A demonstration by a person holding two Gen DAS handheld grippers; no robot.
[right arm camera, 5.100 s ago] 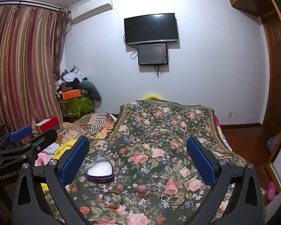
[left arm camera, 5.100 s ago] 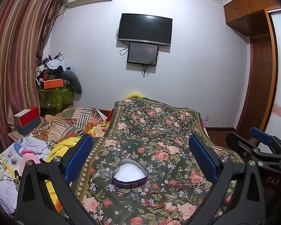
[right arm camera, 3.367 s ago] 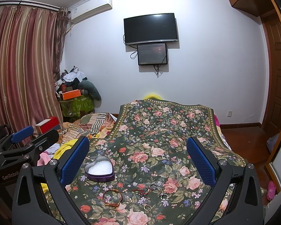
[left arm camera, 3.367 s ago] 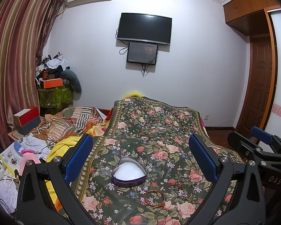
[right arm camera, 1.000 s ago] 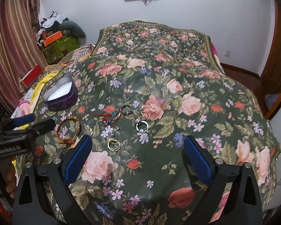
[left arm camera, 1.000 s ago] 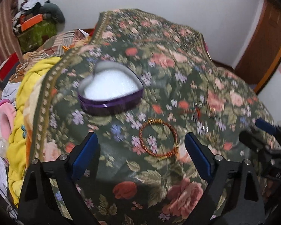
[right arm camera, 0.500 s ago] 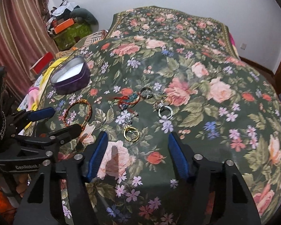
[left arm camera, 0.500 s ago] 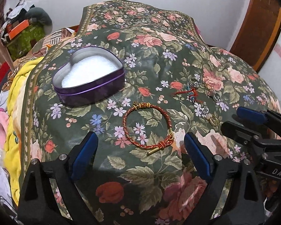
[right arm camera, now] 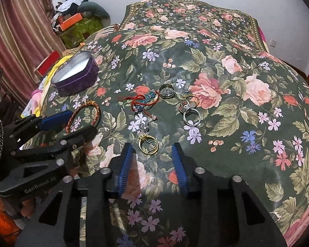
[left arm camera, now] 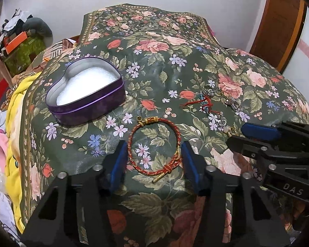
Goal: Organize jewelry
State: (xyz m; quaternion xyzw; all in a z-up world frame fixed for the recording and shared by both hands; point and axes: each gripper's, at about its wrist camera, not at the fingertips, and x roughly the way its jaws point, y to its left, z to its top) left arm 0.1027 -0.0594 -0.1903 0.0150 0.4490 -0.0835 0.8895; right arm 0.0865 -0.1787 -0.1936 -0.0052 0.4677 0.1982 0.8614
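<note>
Our left gripper (left arm camera: 154,156) straddles the braided bracelet (left arm camera: 154,146), near-right of the heart tin (left arm camera: 88,105); right gripper (right arm camera: 153,154) brackets the gold ring (right arm camera: 148,142). Both part-open, empty: we should close low, level.

Cloth, metal and plastic on the bed

The floral bedspread (left arm camera: 158,65) is woven cloth with a faint sheen. The heart tin (left arm camera: 86,94) on the left is metal: glossy purple outside, dull silver inside, with a matt white foam-like pad in it. The bracelet (left arm camera: 154,144) is braided red and gold cord with shiny gold metal fittings. The gold ring (right arm camera: 148,142) and silver ring (right arm camera: 191,117) are polished metal; the red cord (right arm camera: 142,100) beside them carries glassy blue beads. Both the left gripper (left arm camera: 153,160) and right gripper (right arm camera: 153,158) are matt black plastic with metal screws and ribbed blue pads (right arm camera: 124,164). The far right door (left arm camera: 278,20) is glossy brown wood.
</note>
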